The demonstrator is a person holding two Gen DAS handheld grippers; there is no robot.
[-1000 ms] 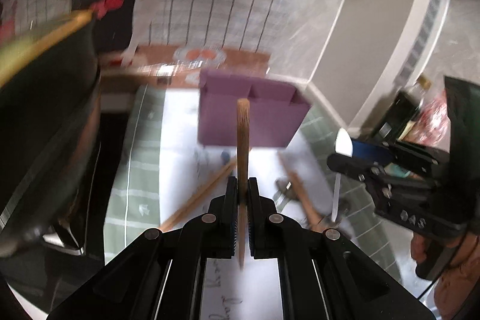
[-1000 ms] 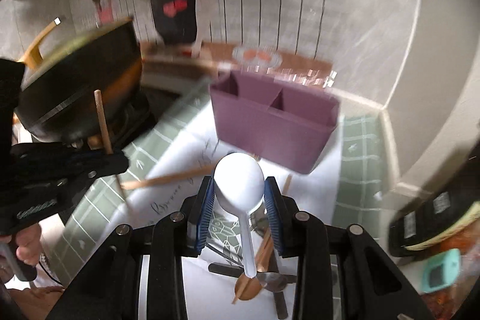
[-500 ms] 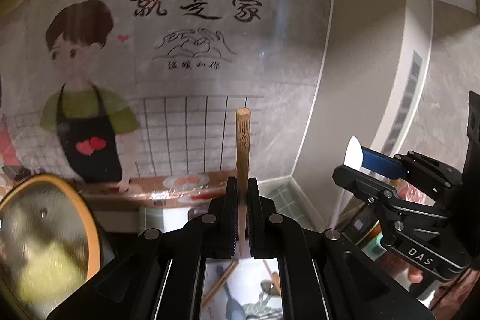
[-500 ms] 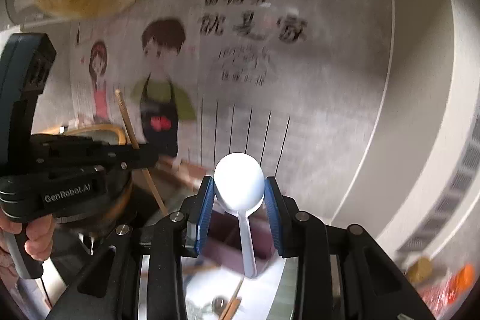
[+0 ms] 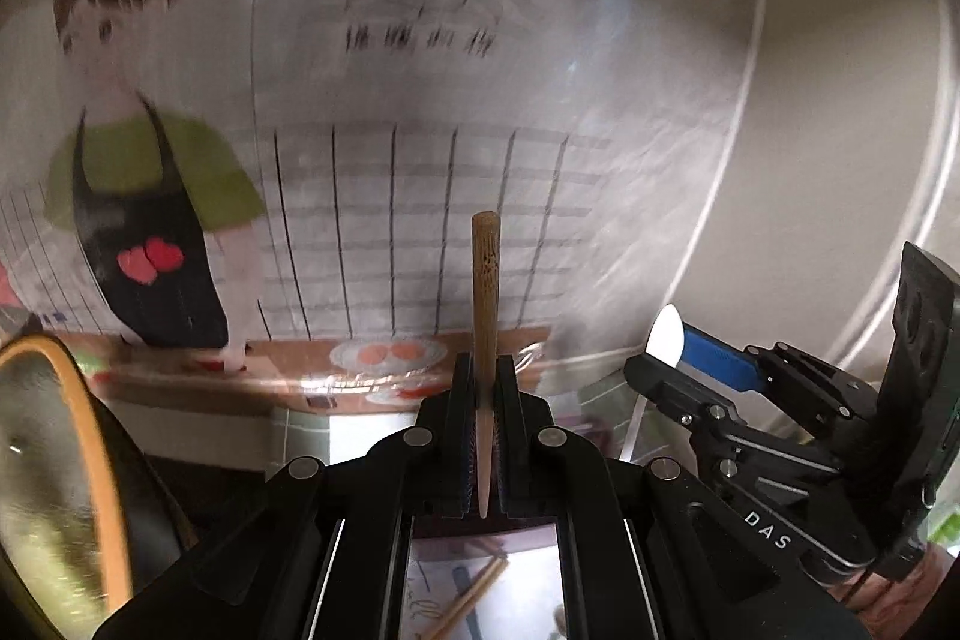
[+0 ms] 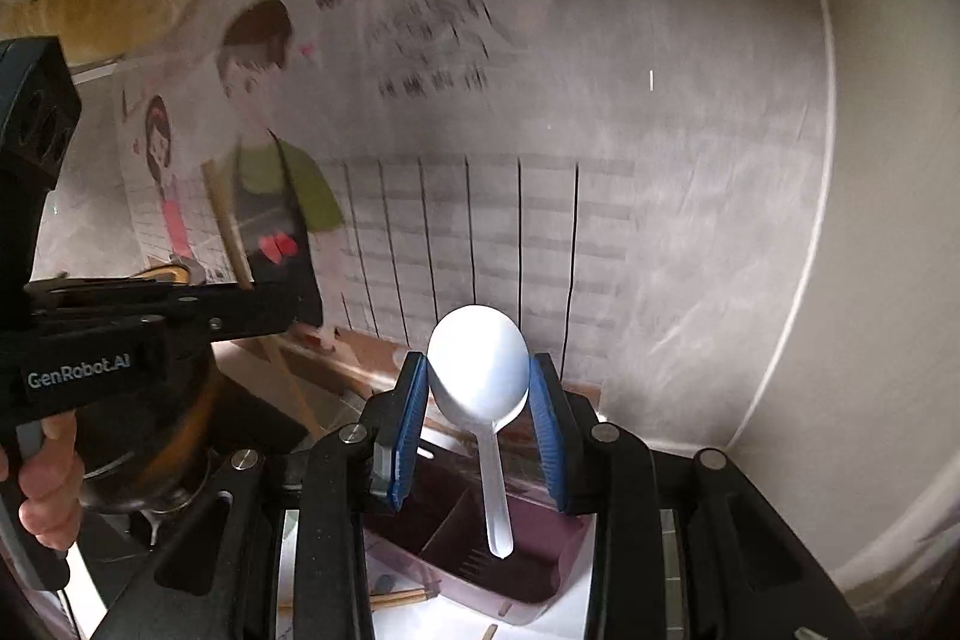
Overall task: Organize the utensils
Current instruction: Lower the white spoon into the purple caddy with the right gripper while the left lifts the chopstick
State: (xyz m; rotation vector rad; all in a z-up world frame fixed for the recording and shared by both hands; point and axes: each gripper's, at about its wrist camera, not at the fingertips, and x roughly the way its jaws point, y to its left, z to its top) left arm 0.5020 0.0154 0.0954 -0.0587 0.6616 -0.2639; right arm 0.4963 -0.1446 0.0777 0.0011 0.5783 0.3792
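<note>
My left gripper (image 5: 485, 370) is shut on a wooden chopstick (image 5: 485, 280) that stands upright between its jaws, raised high in front of the wall. My right gripper (image 6: 479, 376) is shut on the bowl of a white plastic spoon (image 6: 479, 370); its handle hangs down over the purple divided utensil holder (image 6: 480, 538) below. The right gripper also shows in the left wrist view (image 5: 666, 346) with the spoon's edge. The left gripper and its chopstick (image 6: 225, 220) show at the left of the right wrist view.
A wall poster with a cartoon cook (image 5: 138, 196) fills the background. A black wok with a glass lid (image 5: 54, 460) stands at the left. Loose chopsticks (image 5: 474, 598) lie on the white mat below. The wall corner (image 6: 822, 160) is at the right.
Both grippers rose from table height and have tilted down slightly since half a second ago. The purple holder now lies under the right gripper. Both still hold their utensils.
</note>
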